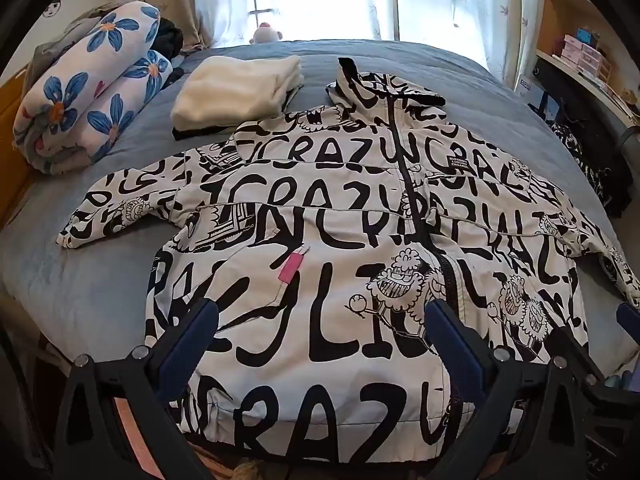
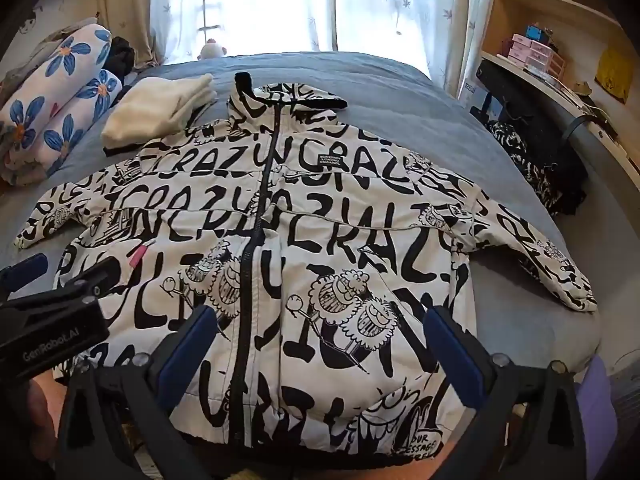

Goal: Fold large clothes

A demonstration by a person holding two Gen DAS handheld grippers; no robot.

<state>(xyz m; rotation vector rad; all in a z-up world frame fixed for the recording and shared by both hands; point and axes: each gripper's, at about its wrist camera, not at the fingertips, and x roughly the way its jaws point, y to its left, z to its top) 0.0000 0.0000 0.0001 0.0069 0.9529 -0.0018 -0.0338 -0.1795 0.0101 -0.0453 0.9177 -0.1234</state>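
A large white jacket (image 1: 320,208) printed with black lettering and cartoon figures lies flat, front up and zipped, on a blue-grey bed (image 1: 80,280), sleeves spread to both sides, hood toward the window. My left gripper (image 1: 320,312) hovers open above the jacket's lower left half, nothing between its blue pads. The same jacket (image 2: 304,216) fills the right wrist view. Over its lower right half my right gripper (image 2: 320,316) hangs open and holds nothing. The left gripper's body (image 2: 48,312) shows at the left edge there.
A folded cream garment (image 1: 240,92) lies beyond the jacket's left shoulder. A rolled flower-print quilt (image 1: 88,92) sits at the bed's far left. A small plush toy (image 1: 266,32) rests by the curtained window. Dark patterned cloth (image 2: 528,164) and shelves (image 2: 540,56) stand right of the bed.
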